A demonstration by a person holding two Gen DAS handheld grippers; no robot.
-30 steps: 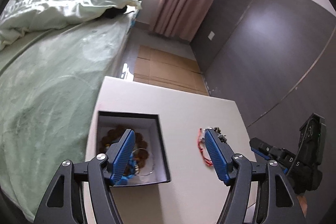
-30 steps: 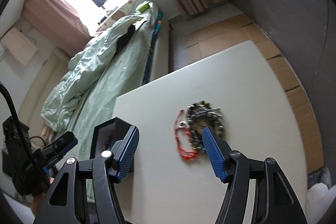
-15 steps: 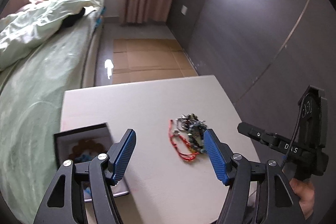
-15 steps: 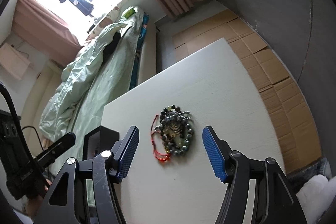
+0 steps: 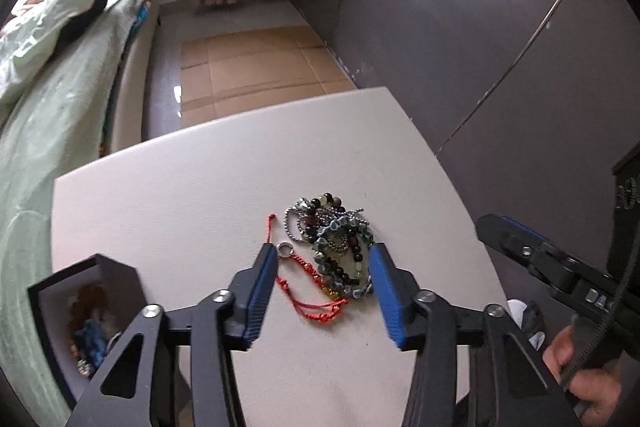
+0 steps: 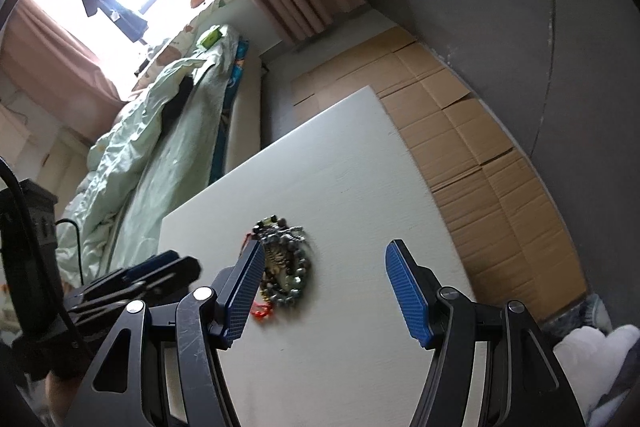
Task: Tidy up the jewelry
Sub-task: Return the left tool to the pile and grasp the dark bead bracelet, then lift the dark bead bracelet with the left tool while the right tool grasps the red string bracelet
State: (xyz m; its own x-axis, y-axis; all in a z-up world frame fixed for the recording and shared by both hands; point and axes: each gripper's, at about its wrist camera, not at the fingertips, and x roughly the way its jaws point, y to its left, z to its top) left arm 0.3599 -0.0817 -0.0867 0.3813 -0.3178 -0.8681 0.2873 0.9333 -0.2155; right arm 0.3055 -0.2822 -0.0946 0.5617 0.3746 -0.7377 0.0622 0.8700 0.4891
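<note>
A heap of beaded bracelets and chains point(image 5: 334, 247) lies on the white table point(image 5: 192, 187), with a red cord bracelet point(image 5: 310, 291) beside it. My left gripper point(image 5: 324, 263) is open, its blue pads either side of the heap, just above it. A black box point(image 5: 86, 311) with white lining, holding brown beads and blue jewelry, stands at the left. My right gripper point(image 6: 324, 259) is open and empty above the table; the heap point(image 6: 284, 267) lies by its left finger. The right gripper also shows in the left wrist view point(image 5: 532, 259).
A bed with a green quilt point(image 5: 48, 75) runs along the table's left side. Flattened cardboard point(image 5: 256, 63) covers the floor beyond the far edge. A dark wall point(image 5: 480, 27) stands to the right. The left gripper's body point(image 6: 132, 283) is close beside my right one.
The left gripper has swung right from over the box to the jewelry heap, now framed between its fingers. The right gripper has shifted right, so the heap sits by its left finger.
</note>
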